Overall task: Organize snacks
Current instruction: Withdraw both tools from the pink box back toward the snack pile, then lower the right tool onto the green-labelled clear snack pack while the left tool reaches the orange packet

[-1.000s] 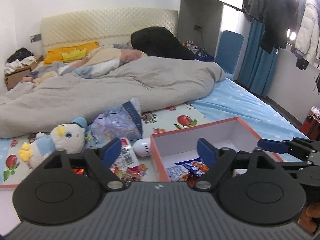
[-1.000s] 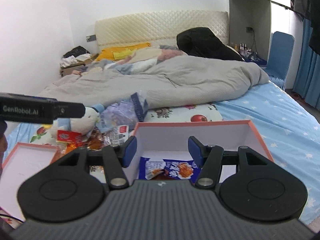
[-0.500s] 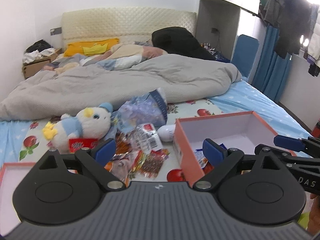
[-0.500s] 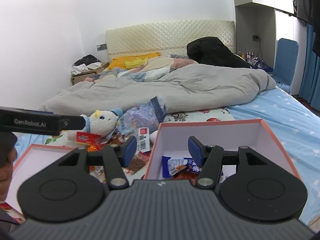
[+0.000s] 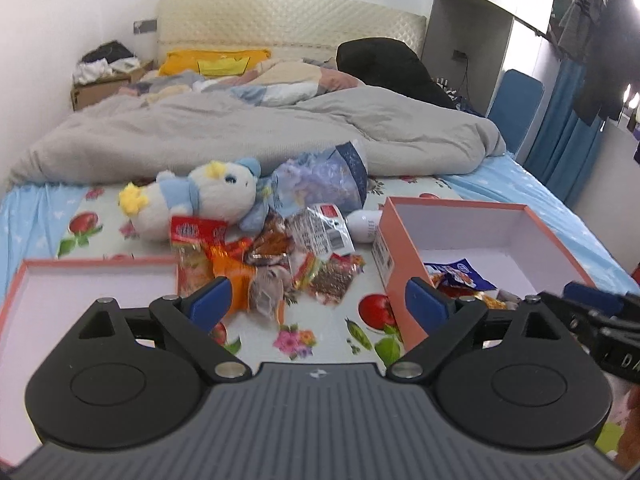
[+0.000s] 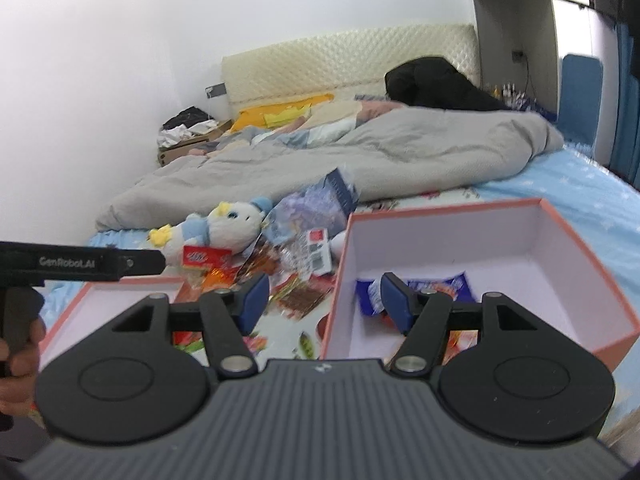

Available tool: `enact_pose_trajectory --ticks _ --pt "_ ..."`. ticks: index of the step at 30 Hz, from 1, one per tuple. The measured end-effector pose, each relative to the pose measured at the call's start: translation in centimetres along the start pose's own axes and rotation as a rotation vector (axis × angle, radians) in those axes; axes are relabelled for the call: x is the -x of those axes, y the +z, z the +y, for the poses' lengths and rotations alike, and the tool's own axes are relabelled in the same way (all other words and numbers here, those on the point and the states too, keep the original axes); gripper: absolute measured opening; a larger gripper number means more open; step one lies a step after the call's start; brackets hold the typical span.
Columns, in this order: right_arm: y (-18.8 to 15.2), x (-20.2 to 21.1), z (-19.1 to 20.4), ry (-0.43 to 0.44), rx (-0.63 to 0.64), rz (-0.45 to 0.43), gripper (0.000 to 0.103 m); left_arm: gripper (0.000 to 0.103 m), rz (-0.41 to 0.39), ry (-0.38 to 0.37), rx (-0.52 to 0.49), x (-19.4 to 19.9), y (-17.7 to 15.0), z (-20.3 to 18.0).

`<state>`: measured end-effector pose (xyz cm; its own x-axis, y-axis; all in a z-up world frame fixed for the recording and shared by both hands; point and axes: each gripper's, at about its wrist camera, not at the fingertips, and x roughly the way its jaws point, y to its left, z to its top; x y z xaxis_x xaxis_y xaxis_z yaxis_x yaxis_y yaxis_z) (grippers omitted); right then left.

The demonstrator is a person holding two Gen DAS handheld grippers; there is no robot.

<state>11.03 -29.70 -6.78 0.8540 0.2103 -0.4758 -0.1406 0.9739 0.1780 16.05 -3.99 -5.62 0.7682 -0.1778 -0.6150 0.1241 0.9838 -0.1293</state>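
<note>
- The left tool (image 5: 318, 302) hung with its blue pads (image 5: 211, 299) set wide apart and nothing between them; the jaws had just been opening, and they pointed at the near edge of the snack pile (image 5: 276, 264).
- The right tool (image 6: 322, 300) was held with its pads partly apart, empty, after opening a little further; its right pad (image 6: 394, 300) sat over the near left corner of the deep orange box (image 6: 580, 248).
- The snack pile lay loose on a fruit-printed cloth (image 5: 304, 340) spread across the bed, between the two boxes: a red-and-white packet (image 5: 196, 232), orange wrappers, a brown seed-like packet (image 5: 334, 280) and a clear packet with a barcode label (image 5: 324, 232).
- The deep orange box, white inside, stood to the right of the pile and already held a blue snack bag (image 6: 436, 286) with a few other wrappers near its front.
- A shallow orange-rimmed tray (image 5: 80, 276), white inside, lay to the left of the pile, with one packet overlapping its right corner.
- A white and blue plush toy (image 5: 200, 200) lay on its side just behind the pile, touching the red-and-white packet, with a large bluish printed bag (image 5: 324, 184) beside it.
- A grey duvet (image 5: 240, 140) was heaped farther up the bed.
- In the right wrist view a hand (image 6: 18, 348) gripped the left tool's handle at the left edge.
</note>
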Motion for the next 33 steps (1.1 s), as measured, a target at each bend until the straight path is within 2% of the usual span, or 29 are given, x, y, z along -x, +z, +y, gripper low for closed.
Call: enact_pose_trajectory --ticks 20,26,33 --pt "-7.9 0.2 4.6 0.048 0.073 0.149 0.064 0.096 0.106 0.048 0.057 1.3 -6.0 3.2" --pt "-9.0 -0.5 5.3 0.056 0.119 0.178 0.064 0.096 0.149 0.063 0.079 -0.2 -7.0 3.9" --pt "-10.1 -1.8 4.7 0.085 0.114 0.239 0.064 0.096 0.19 0.06 0.073 -3.2 -6.9 3.9"
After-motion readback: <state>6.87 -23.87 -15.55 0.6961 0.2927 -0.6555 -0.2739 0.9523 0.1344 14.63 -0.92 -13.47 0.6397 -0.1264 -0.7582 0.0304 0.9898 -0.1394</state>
